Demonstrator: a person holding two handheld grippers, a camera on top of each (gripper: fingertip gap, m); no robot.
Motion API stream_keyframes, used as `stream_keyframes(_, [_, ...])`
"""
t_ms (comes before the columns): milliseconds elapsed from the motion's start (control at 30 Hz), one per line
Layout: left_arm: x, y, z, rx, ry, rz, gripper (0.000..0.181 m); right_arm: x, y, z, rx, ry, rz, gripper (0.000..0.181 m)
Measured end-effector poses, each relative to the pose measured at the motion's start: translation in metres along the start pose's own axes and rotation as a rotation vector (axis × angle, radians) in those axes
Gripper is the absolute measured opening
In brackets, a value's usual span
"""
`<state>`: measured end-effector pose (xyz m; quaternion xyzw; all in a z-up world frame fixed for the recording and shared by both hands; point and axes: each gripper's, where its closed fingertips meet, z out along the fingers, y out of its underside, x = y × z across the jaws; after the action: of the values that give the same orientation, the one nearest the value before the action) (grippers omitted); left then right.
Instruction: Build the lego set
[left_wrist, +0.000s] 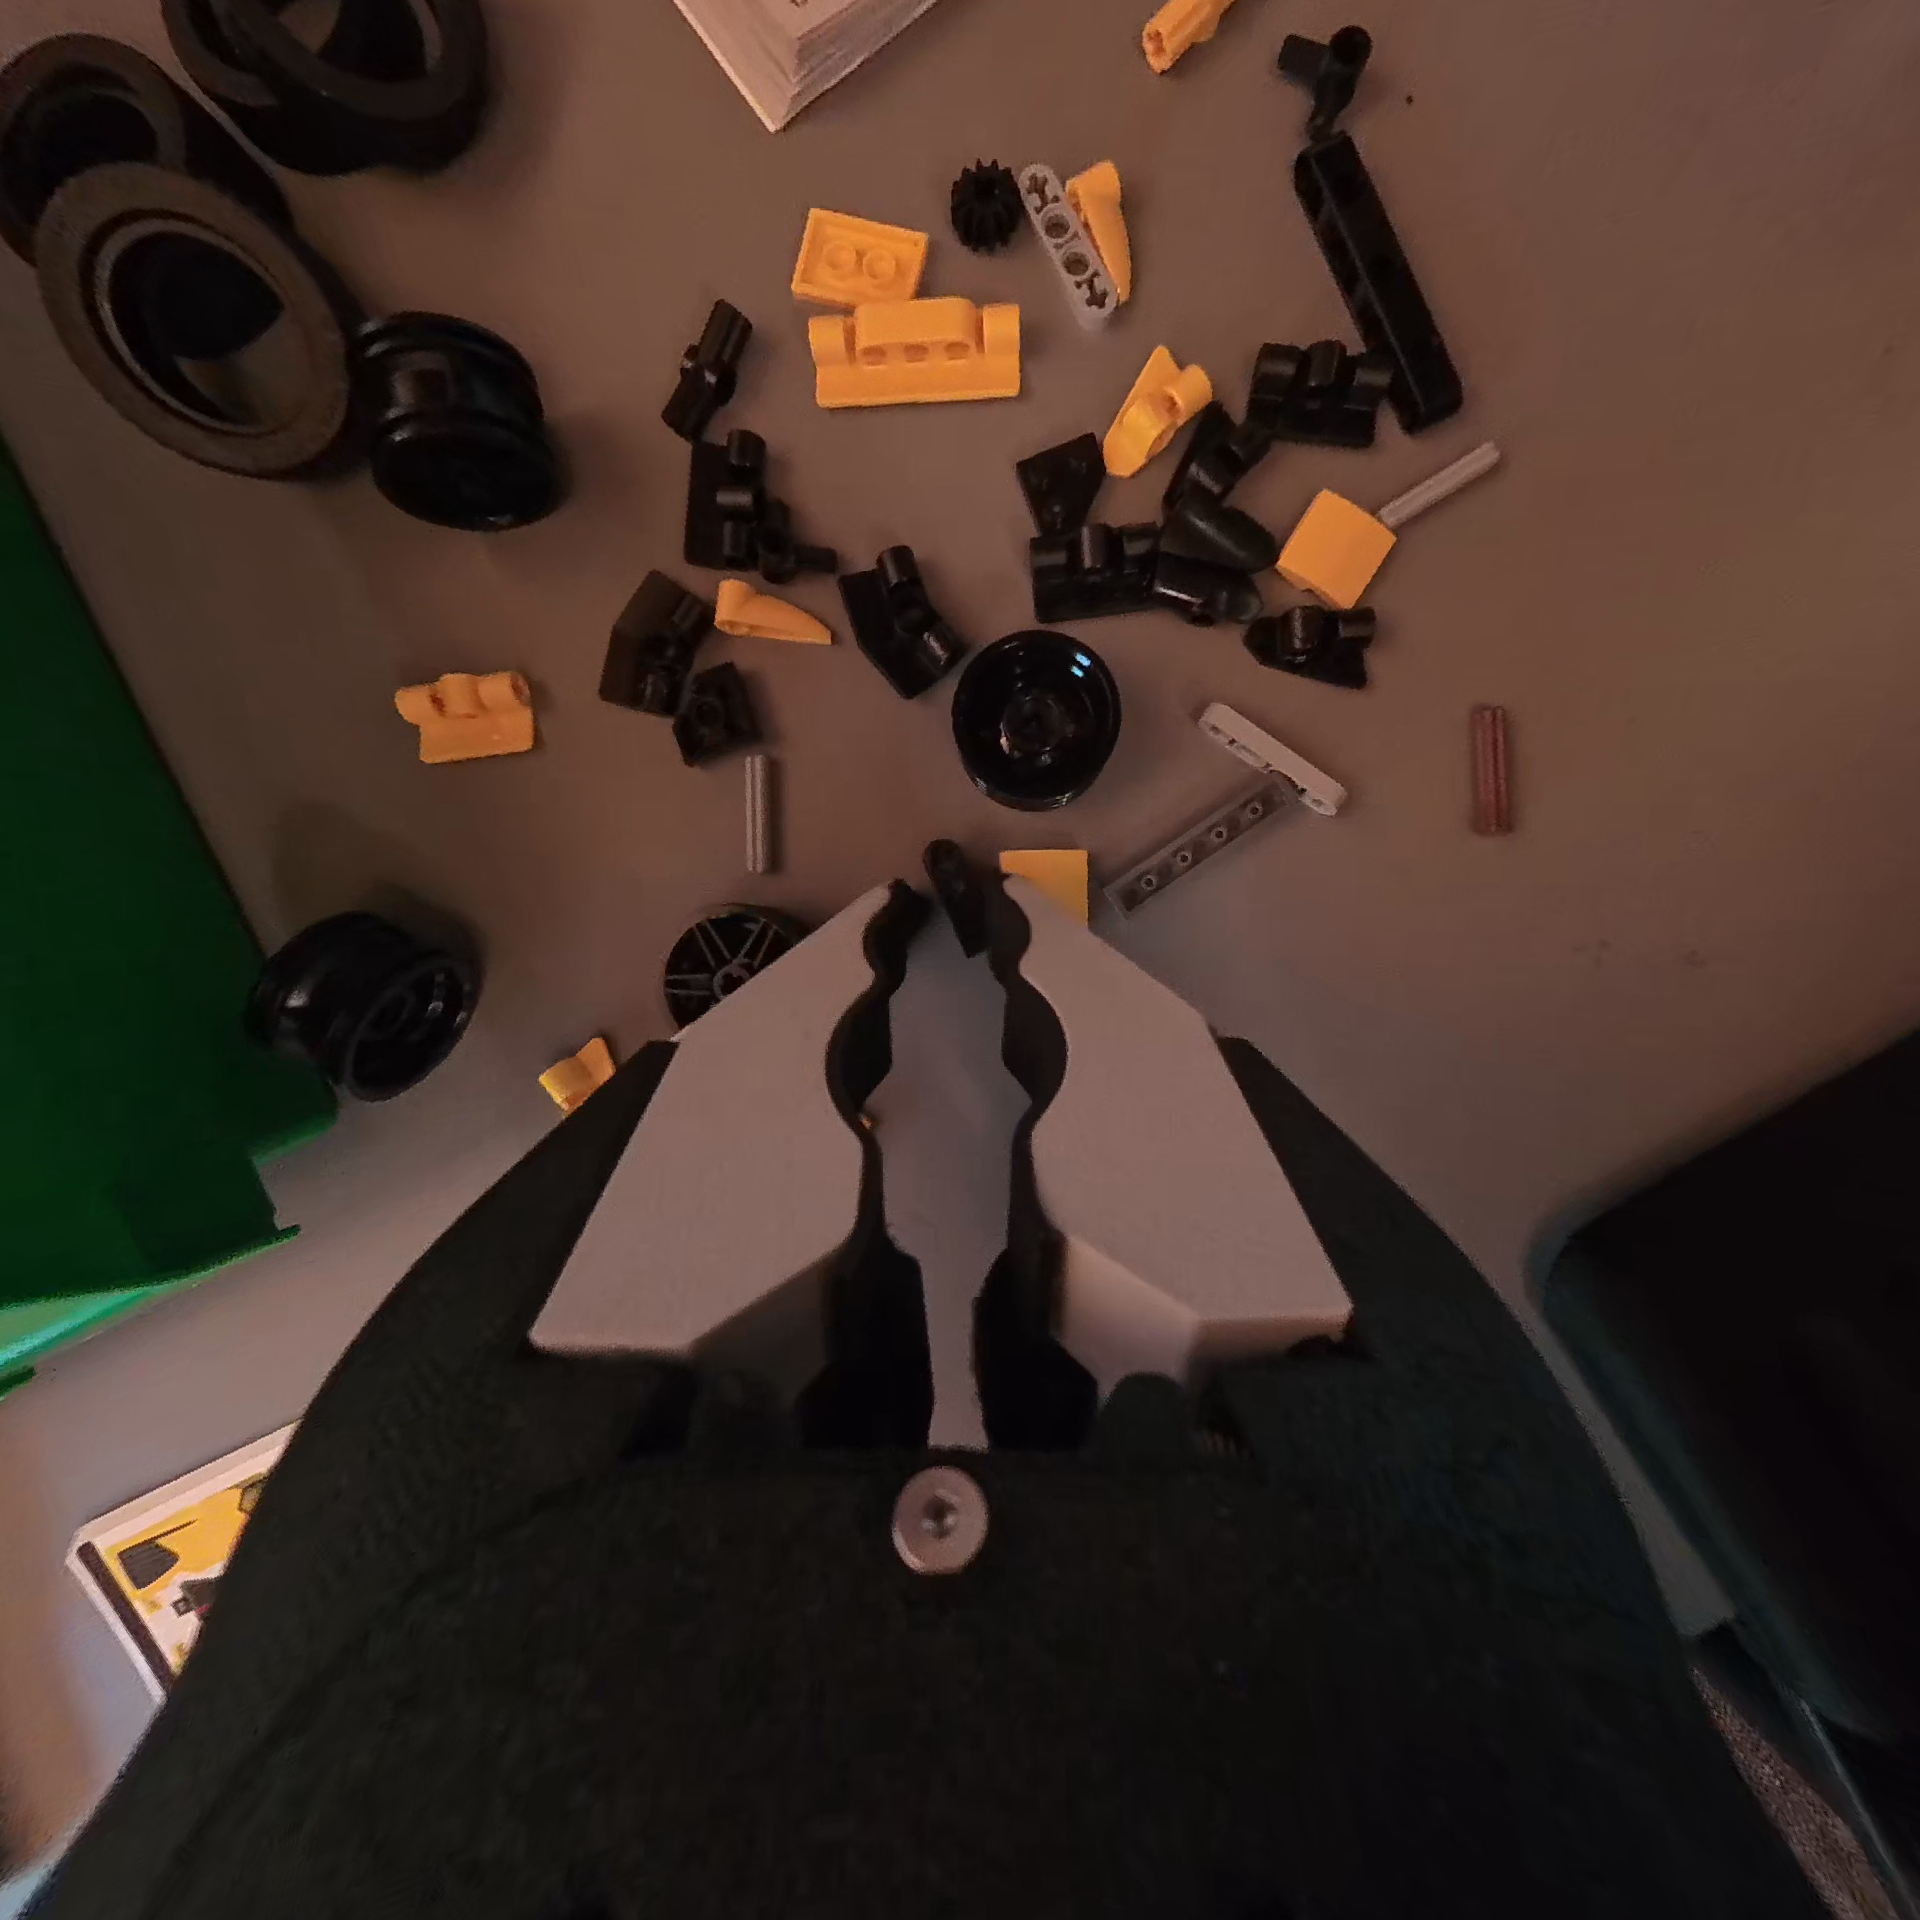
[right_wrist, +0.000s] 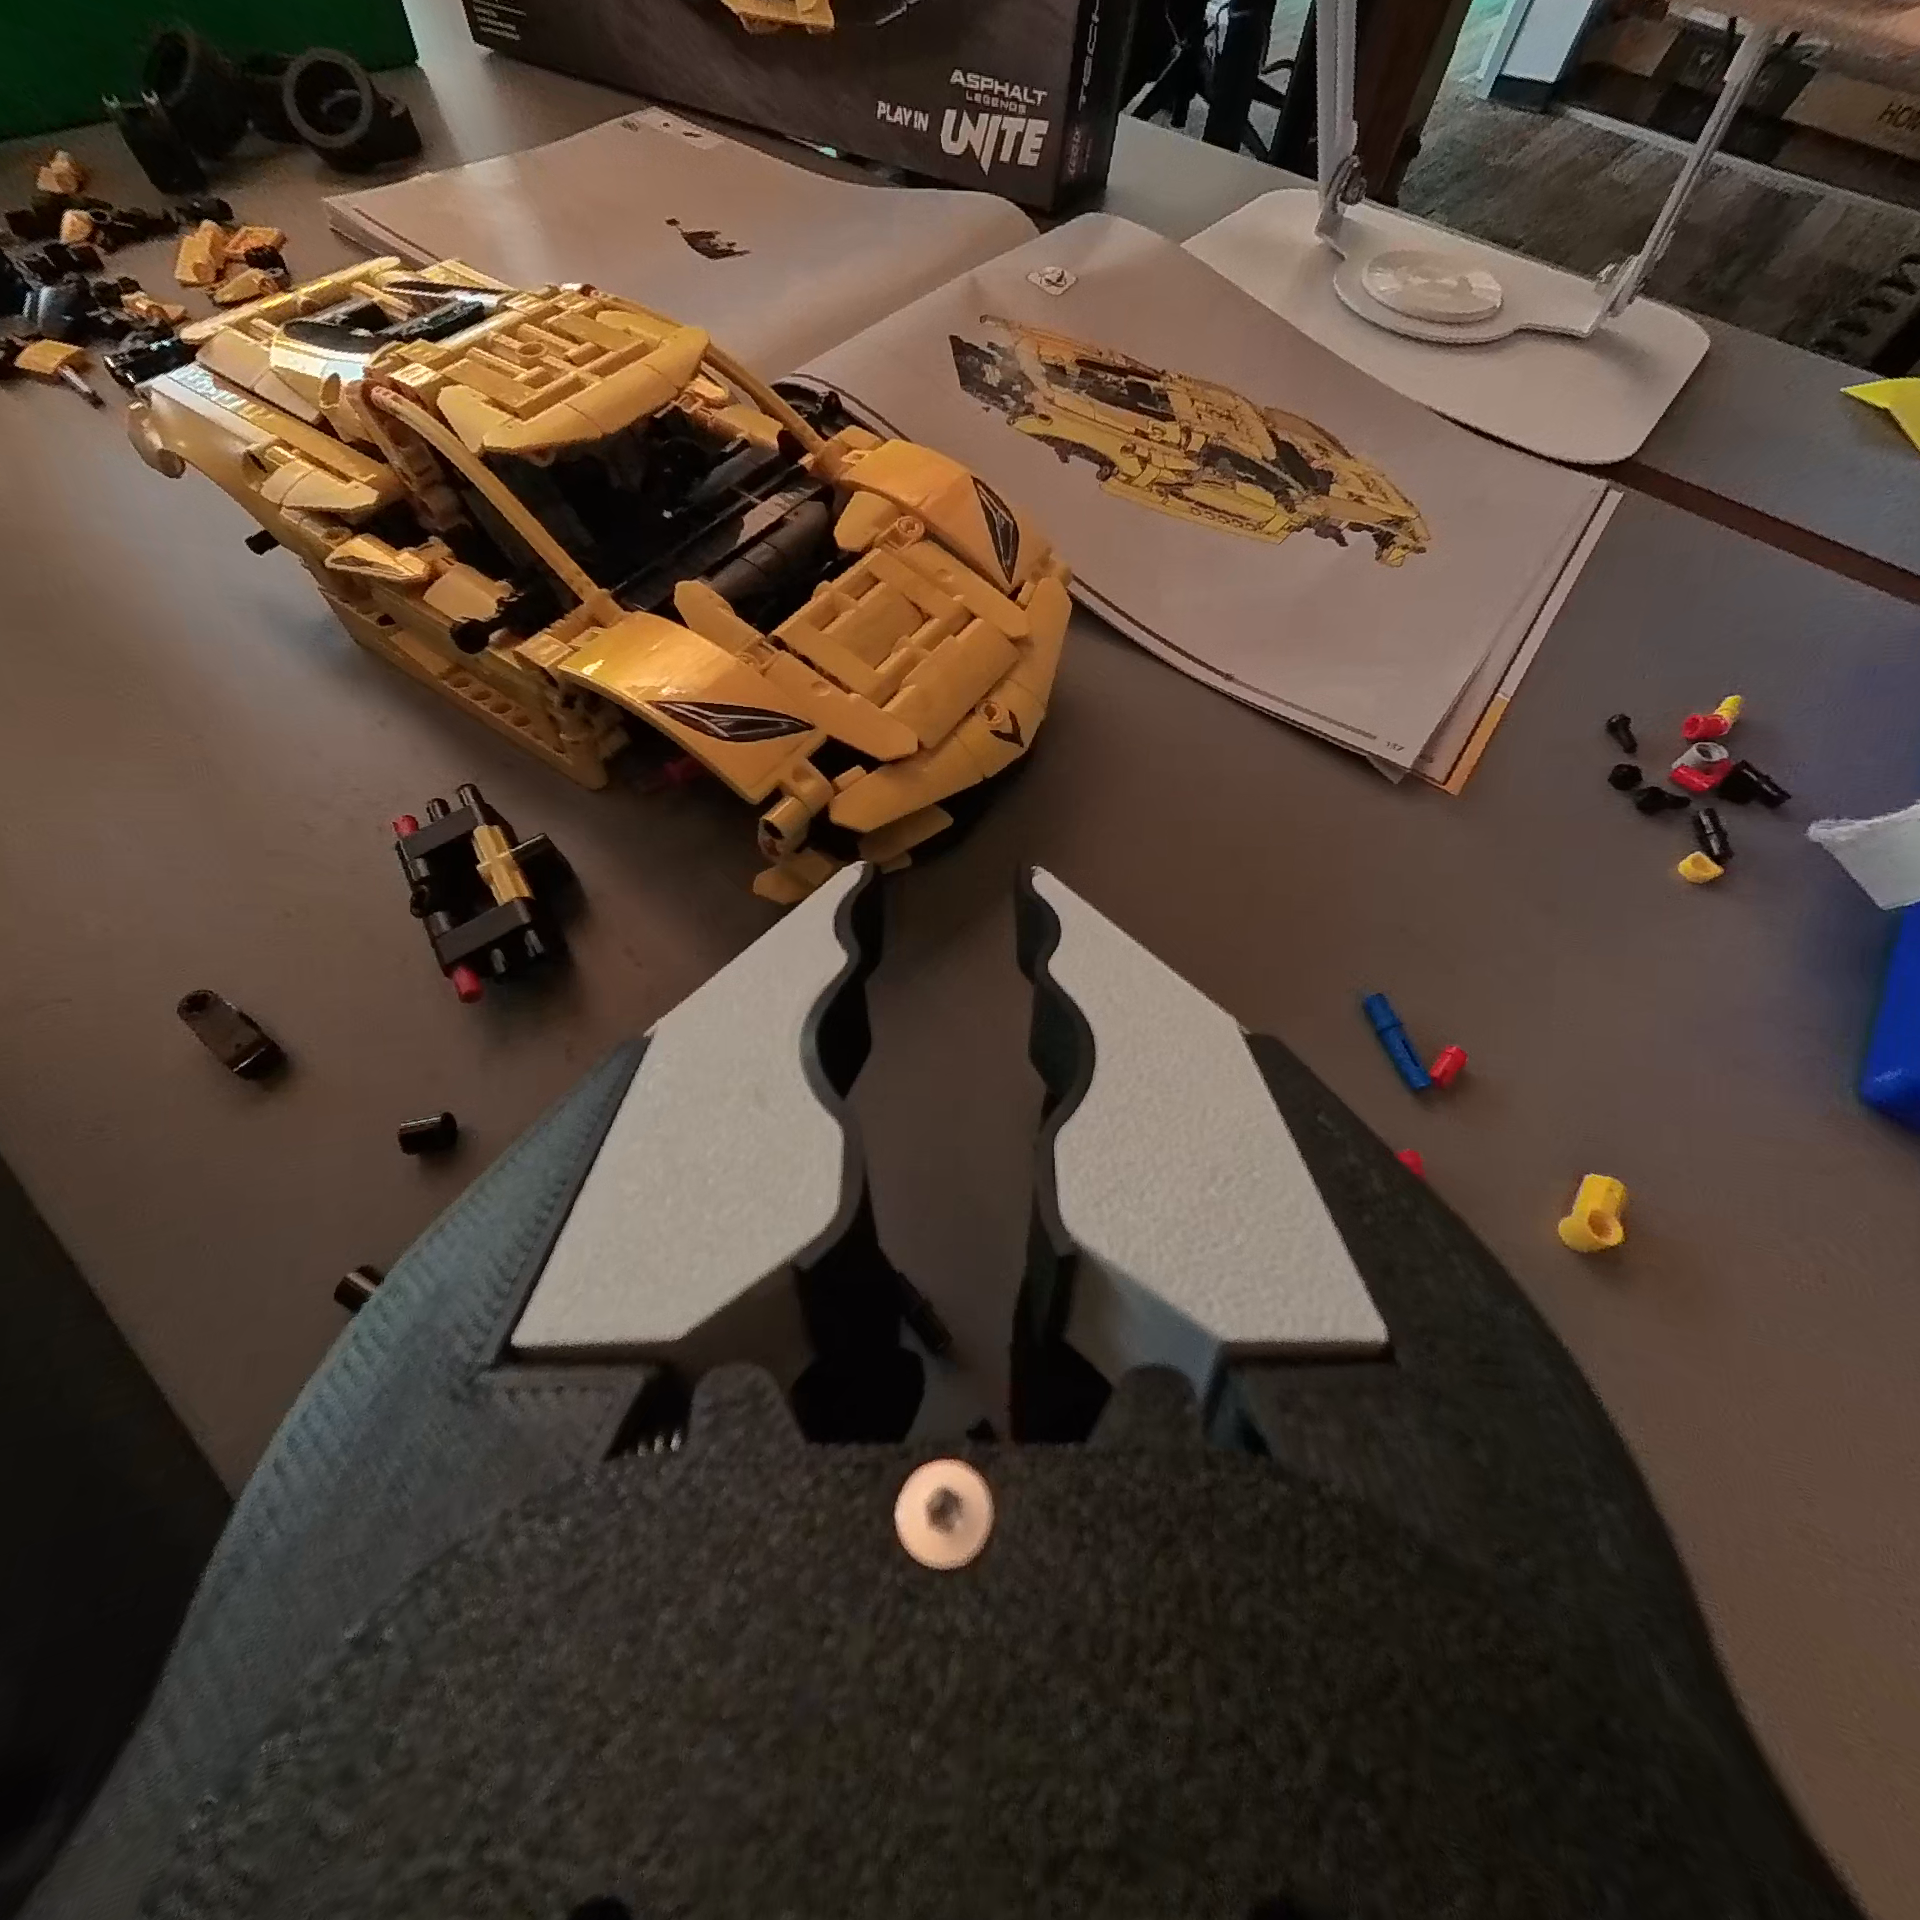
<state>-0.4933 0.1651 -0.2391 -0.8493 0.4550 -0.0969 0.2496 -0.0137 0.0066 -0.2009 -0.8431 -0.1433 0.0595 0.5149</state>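
Yellow and black loose pieces lie scattered over the grey tabletop (left_wrist: 1558, 935) below my left gripper (left_wrist: 958, 902), which points down at them. Its fingers are nearly together and clamp a small black piece (left_wrist: 956, 894) at their tips, just in front of a black wheel hub (left_wrist: 1036, 717). A yellow wedge (left_wrist: 1049, 873) and a grey beam (left_wrist: 1195, 847) lie just beside the right finger. Black tyres (left_wrist: 187, 322) sit stacked at the far left, next to a green box (left_wrist: 104, 935).

My right gripper (right_wrist: 948, 902) hangs released, its fingers apart with nothing between them, aimed at the nose of the yellow car (right_wrist: 623, 561), which stands wheel-less on the tabletop. An open instruction booklet (right_wrist: 1195, 499) lies just right of the car, its near corner touching the bodywork. A small black and yellow subassembly (right_wrist: 483, 894) sits left of the gripper, and red, blue and yellow pins (right_wrist: 1413, 1049) lie to the right.
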Motion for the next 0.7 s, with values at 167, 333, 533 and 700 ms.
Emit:
stream_keyframes(167, [0.003, -0.002, -0.001, -0.006, 0.005, 0.022, 0.000, 0.000, 0.000, 0.000, 0.001, 0.001, -0.003, 0.024])
stream_keyframes(333, [0.000, 0.000, -0.004, -0.008, -0.004, 0.001, 0.000, 0.000, -0.001, -0.001, 0.004, 0.000, -0.002, 0.024])
stream_keyframes(533, [-0.001, -0.007, -0.008, 0.056, 0.011, -0.233, 0.015, -0.001, 0.000, 0.000, 0.002, -0.003, -0.004, 0.024])
stream_keyframes(700, [-0.009, -0.006, -0.015, 0.080, -0.098, -0.522, 0.015, -0.002, 0.000, 0.000, -0.001, -0.003, -0.008, 0.024])
